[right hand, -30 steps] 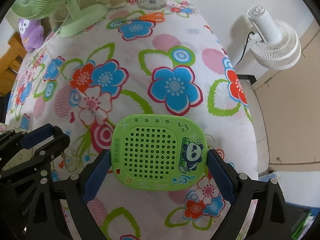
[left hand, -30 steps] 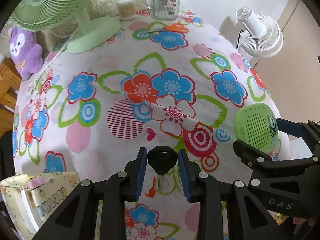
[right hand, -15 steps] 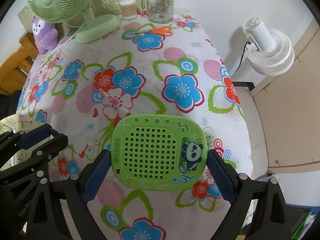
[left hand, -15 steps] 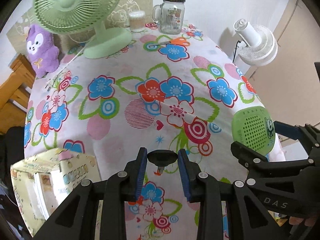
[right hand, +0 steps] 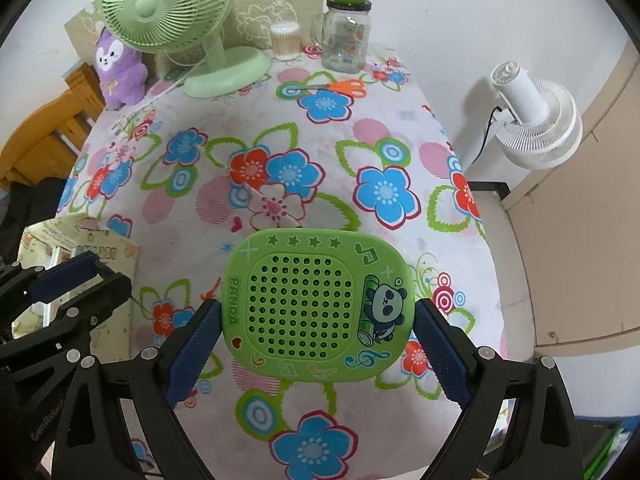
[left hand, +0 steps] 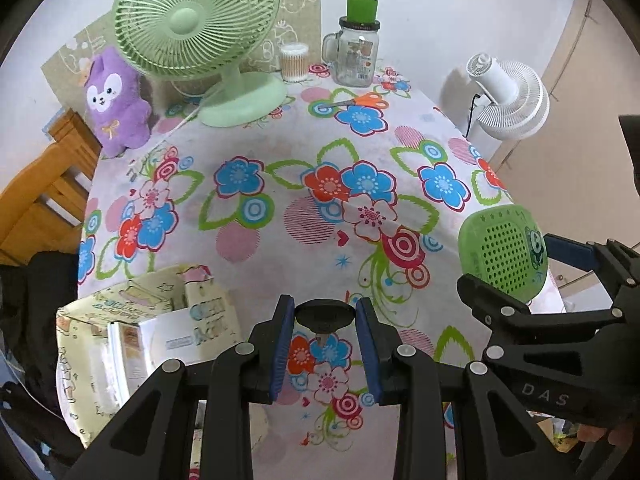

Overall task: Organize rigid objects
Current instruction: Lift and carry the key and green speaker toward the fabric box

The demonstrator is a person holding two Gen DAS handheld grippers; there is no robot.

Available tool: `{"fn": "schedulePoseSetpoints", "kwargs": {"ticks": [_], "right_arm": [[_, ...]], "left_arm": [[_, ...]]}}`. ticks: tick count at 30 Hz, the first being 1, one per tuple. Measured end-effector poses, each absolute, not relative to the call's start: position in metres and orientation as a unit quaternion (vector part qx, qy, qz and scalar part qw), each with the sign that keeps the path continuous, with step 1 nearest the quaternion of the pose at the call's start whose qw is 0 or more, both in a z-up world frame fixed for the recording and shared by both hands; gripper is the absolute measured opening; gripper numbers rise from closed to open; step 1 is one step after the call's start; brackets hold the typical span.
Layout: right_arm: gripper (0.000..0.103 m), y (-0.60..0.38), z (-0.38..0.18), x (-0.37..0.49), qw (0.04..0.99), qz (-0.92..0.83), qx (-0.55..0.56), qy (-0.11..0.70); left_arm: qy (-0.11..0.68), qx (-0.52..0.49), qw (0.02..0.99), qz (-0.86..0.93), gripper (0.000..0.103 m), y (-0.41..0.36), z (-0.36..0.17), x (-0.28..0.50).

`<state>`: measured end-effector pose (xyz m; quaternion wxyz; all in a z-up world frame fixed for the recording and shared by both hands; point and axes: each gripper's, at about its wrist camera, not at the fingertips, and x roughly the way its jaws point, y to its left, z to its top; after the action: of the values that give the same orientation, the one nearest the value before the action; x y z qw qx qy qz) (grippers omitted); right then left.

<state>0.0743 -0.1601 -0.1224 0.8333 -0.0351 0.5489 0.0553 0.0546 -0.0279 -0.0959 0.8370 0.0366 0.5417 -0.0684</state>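
Note:
My left gripper point(left hand: 325, 330) is shut on a black-headed key point(left hand: 325, 316) and holds it above the flowered tablecloth point(left hand: 280, 184), just right of an open yellow box point(left hand: 132, 332). My right gripper point(right hand: 316, 320) is shut on a green panda case point(right hand: 316, 306) with a perforated lid, held flat above the table's front right part. The case also shows in the left wrist view point(left hand: 506, 254). The box shows at the left of the right wrist view point(right hand: 76, 248), beside the left gripper's fingers point(right hand: 64, 278).
At the back stand a green desk fan point(left hand: 200, 40), a purple plush point(left hand: 116, 100), a cotton swab tub point(left hand: 294, 62) and a glass jar with a green lid point(left hand: 358, 50). Orange scissors point(left hand: 360, 101) lie nearby. A white fan point(left hand: 508, 96) stands off the table's right edge.
Both grippers have risen and pulled back from the table with the key and the case held. The yellow box has come further into view at the left.

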Motion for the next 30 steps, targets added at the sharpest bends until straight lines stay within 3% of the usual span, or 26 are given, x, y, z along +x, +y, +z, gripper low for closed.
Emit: {"fn": "schedulePoseSetpoints", "kwargs": {"ticks": [30], "right_arm": [[0.095, -0.084, -0.100, 0.051, 0.845, 0.069, -0.051, 0.528]], "left_arm": [[0.523, 0.046, 0.849, -0.059, 0.032, 0.045, -0.080, 0.029]]}}
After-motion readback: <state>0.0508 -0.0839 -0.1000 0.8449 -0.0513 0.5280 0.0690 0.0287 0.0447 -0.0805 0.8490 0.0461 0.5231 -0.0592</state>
